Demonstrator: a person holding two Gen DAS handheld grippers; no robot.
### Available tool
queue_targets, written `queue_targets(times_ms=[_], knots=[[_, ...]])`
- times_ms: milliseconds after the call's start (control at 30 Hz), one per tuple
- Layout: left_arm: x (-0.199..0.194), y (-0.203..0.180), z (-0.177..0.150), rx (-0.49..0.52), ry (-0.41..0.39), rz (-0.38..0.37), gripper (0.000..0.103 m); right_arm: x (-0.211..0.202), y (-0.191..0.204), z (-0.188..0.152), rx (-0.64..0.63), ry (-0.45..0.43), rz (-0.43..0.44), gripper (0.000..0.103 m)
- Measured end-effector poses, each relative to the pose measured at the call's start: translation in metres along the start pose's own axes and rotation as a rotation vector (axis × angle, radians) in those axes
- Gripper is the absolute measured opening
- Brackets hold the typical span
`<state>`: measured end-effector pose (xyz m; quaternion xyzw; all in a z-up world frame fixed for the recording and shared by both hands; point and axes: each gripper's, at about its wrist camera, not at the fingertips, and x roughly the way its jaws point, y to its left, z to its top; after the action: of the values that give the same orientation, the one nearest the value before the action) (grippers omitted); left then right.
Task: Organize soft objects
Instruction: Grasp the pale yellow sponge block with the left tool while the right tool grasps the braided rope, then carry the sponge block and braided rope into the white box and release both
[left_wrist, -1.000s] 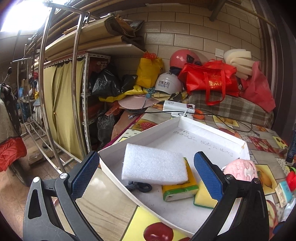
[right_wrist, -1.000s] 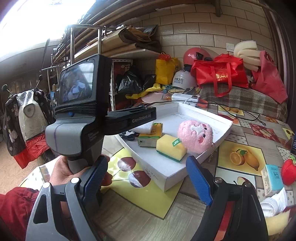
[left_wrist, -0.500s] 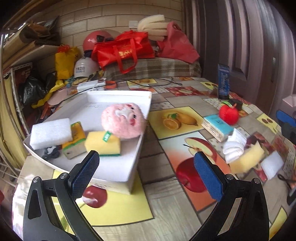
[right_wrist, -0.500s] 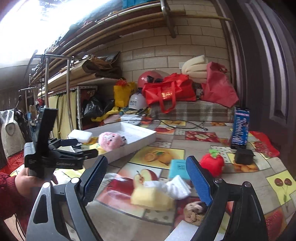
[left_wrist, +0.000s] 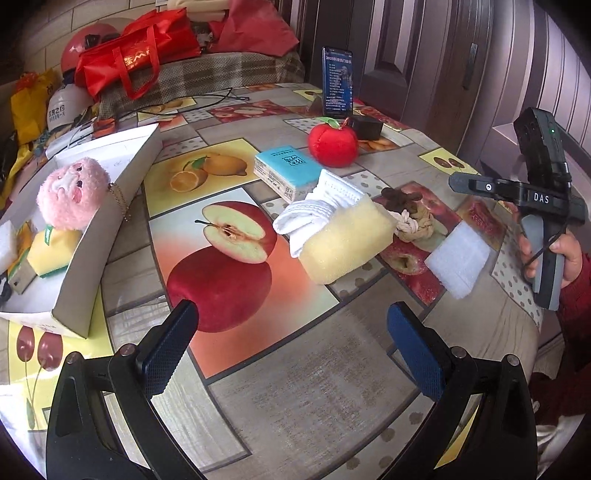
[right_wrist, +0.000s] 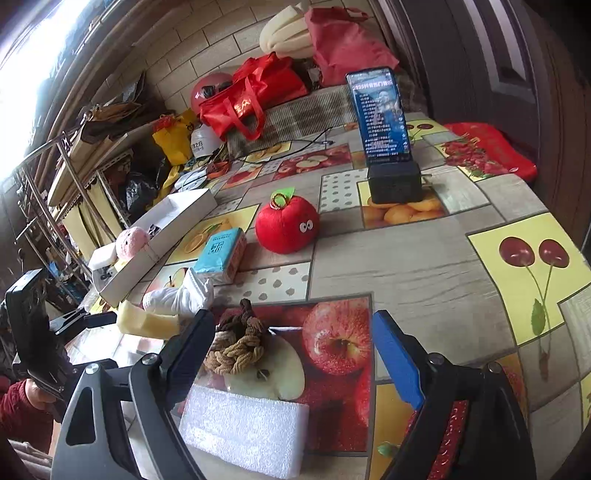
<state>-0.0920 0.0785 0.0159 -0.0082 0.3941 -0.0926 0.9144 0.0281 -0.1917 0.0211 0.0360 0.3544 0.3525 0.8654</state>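
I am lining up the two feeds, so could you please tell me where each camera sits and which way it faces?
Left wrist: on the left tongs, open, looking down across the table at the sponge and box; the right hand shows.
Right wrist: on the right tongs, open, over the foam block and rope knot; the left hand shows.
Shared: plush apple, phone.

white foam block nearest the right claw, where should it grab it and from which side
Grip the white foam block across its short width, pads on the two long side faces, coming down from above. It lies flat on the table as a thin slab, so only those faces offer a pinch. The open right claw looks wide enough to span it. Stay clear of the braided ropes just beyond.
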Motion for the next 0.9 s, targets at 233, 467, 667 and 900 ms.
queue_targets(times_ms=[233, 467, 667, 900], knots=[[0.016, -0.03, 0.017, 0.1, -0.038, 0.06, 0.103, 0.035, 0.051, 0.002, -0.263, 0.107, -0.025, 0.087], [0.029, -0.04, 0.027, 0.144, -0.051, 0.091, 0.061, 0.071, 0.076, -0.007, -0.407, 0.227, -0.094, 0.053], [0.007, -0.034, 0.021, 0.127, -0.149, 0.064, 0.045, 0.052, 0.066, -0.001, -0.352, 0.13, -0.096, 0.03], [-0.034, 0.004, 0.005, -0.01, -0.292, 0.188, 0.046, 0.001, 0.066, 0.001, -0.258, -0.169, -0.052, 0.03]])
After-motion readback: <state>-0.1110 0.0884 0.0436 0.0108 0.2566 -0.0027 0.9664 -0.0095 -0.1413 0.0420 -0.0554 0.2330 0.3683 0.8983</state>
